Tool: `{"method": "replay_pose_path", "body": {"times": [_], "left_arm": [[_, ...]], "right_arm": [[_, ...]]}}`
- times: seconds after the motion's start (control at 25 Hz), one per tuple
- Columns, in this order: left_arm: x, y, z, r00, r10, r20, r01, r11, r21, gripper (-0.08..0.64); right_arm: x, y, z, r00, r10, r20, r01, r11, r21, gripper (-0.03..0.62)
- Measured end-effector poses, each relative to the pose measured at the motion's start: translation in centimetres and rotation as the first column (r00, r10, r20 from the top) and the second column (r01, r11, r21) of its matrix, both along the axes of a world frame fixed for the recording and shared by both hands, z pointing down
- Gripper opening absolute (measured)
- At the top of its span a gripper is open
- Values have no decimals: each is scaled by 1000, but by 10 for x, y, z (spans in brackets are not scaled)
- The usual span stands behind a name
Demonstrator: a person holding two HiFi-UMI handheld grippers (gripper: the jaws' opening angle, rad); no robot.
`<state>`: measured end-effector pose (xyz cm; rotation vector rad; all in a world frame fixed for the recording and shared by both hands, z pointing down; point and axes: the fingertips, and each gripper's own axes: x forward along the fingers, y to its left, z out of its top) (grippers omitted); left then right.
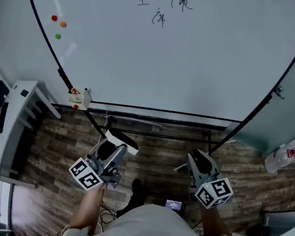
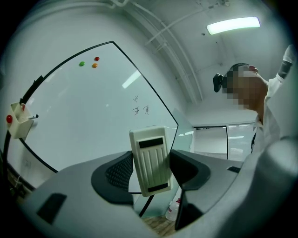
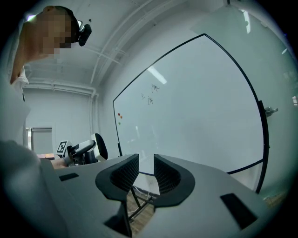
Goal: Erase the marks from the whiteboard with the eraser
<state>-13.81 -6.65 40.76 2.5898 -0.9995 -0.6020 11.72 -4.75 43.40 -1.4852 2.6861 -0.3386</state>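
Left gripper (image 1: 116, 151) has its jaws clamped on the eraser (image 2: 150, 160), held low, well apart from the whiteboard (image 1: 195, 67). Marks (image 1: 162, 8) sit up top, so I'd guess it needs lifting there. Right gripper (image 3: 142, 169) jaws slightly apart, empty.

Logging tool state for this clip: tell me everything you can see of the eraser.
The eraser is a cream, rectangular block, plastic by its look, with a ribbed back and two dark bars near its ends. It stands roughly upright, slightly tilted, clamped at its sides between the jaws of the left gripper, held in the air and short of the whiteboard.
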Motion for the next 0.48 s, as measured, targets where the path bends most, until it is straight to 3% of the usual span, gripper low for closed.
{"method": "replay_pose_path", "body": {"times": [0.48], "left_arm": [[-29,-122,-12,992,77,97,-79,997,15,256]], "right_arm": [[-41,-88,-13,995,101,0,-101,995,17,114]]}}
